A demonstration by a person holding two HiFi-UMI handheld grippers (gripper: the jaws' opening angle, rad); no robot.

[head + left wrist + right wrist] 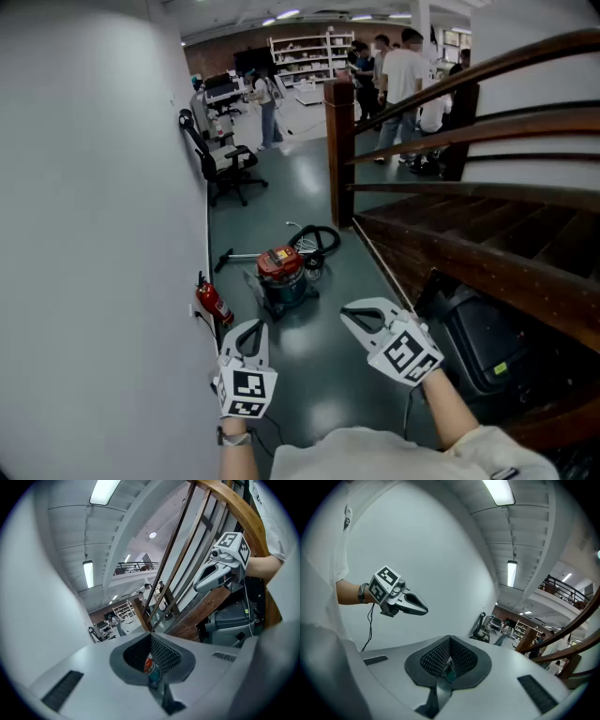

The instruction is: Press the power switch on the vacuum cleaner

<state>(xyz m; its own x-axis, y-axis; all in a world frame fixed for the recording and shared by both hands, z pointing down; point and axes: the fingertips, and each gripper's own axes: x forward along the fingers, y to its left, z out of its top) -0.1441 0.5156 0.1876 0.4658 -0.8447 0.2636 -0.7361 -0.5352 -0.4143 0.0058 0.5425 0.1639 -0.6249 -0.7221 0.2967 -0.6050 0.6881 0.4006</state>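
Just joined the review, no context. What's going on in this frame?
A person holds a hand-held gripper in each hand, the left hand-held gripper and the right hand-held gripper. Both have their jaws together with nothing between them. The red-topped vacuum cleaner stands on the floor ahead, near a red fire extinguisher by the wall, with its black hose coiled behind it. Neither gripper is at the vacuum, so the switch press has not begun.

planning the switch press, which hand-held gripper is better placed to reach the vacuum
Left, probably: the left hand-held gripper sits nearer the vacuum and almost in line with it; the right hand-held gripper is further off to the side. Both are shut, well short of it.
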